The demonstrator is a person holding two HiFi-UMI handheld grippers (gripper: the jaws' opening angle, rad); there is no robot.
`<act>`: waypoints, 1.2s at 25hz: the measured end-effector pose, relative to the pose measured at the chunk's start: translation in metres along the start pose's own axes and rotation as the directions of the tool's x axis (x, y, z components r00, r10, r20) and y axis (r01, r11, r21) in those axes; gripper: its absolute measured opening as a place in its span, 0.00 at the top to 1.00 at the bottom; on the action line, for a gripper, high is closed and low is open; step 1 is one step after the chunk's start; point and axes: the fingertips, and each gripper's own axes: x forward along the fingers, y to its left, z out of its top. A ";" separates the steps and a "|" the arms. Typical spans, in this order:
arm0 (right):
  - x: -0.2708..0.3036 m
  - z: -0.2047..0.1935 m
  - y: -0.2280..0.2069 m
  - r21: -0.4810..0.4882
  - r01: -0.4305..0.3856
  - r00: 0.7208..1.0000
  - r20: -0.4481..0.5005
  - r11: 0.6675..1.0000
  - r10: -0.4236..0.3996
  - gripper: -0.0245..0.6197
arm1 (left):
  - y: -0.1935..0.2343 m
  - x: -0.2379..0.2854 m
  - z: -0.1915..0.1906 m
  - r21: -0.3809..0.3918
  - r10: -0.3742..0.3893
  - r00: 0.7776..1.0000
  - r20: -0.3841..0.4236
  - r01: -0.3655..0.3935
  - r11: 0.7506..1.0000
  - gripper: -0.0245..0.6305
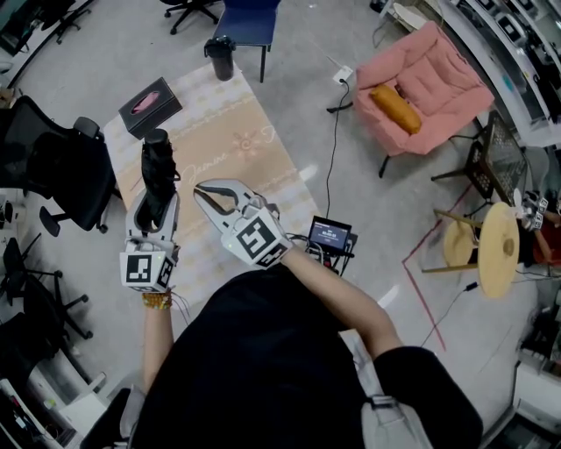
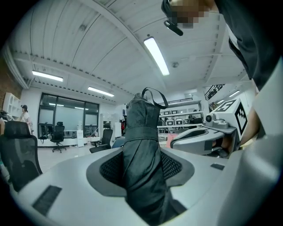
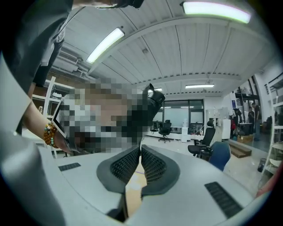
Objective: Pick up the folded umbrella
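Left gripper (image 1: 157,202) fingers clamp folded umbrella (image 2: 141,145); only right gripper view shows right gripper (image 3: 140,152) fingers pressed together, empty

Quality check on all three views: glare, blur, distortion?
Head view: even light, sharp, mild bowing at the edges. Left gripper view: heavy fisheye, ceiling tube blown out, folded umbrella dark yet sharp. Right gripper view: same fisheye, overhead lamp glaring, mosaic patch over the left middle.

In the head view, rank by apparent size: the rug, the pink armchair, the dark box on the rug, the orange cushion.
1. rug
2. pink armchair
3. dark box and orange cushion: about alike, left unranked.
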 end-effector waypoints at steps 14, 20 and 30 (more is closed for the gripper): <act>-0.009 0.037 -0.014 -0.028 0.049 0.993 0.109 0.998 -0.045 0.93 | -0.012 -0.007 0.057 0.053 0.003 0.990 0.137 -0.010 0.999 0.64; -0.012 0.036 -0.014 -0.026 0.050 0.991 0.127 0.998 -0.047 0.93 | -0.013 -0.013 0.060 0.048 0.021 0.983 0.183 -0.031 0.998 0.64; -0.010 0.018 -0.004 -0.002 0.024 0.995 0.100 1.000 -0.023 0.93 | -0.015 -0.017 0.032 0.012 0.033 0.992 0.125 -0.034 0.999 0.64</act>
